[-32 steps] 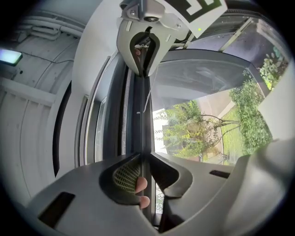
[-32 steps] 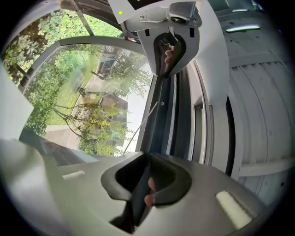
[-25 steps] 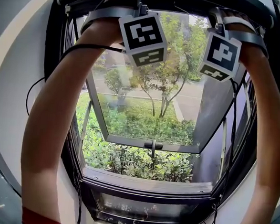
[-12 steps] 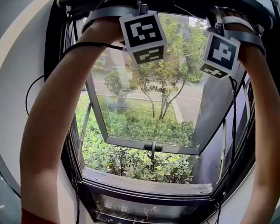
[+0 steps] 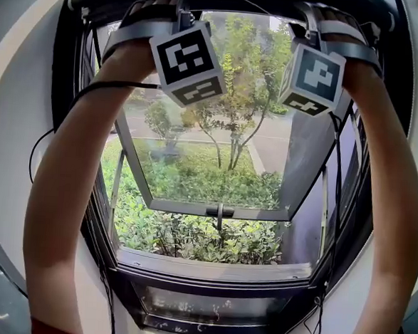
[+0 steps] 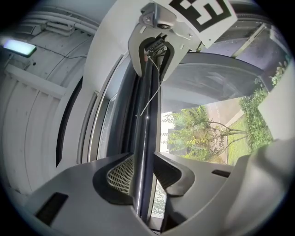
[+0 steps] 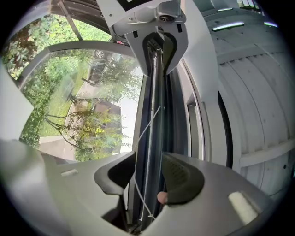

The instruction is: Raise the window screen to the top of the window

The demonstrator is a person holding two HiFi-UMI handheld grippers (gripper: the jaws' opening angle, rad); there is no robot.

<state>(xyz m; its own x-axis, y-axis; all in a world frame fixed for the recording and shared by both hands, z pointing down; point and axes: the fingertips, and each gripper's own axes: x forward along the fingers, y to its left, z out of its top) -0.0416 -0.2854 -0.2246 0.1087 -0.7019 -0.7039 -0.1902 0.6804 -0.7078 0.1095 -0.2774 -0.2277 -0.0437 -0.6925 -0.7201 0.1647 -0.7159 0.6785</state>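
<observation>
Though the screen bar (image 6: pixel 142 124) sits between their jaws, left tool (image 6: pixel 143 162) and right tool (image 7: pixel 147 160) just opened. Neither clamps it.

The dark metal window frame (image 5: pixel 207 290) ahead of me carries everything. Its grey-framed glass sash (image 5: pixel 192 208) tilts outward on the far side. The dark screen bar (image 6: pixel 144 138) sits along the frame's top.

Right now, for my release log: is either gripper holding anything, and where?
Nothing is held. The left gripper and right gripper have just been opening their jaws; the screen bar runs between both pairs, unclamped.
</observation>
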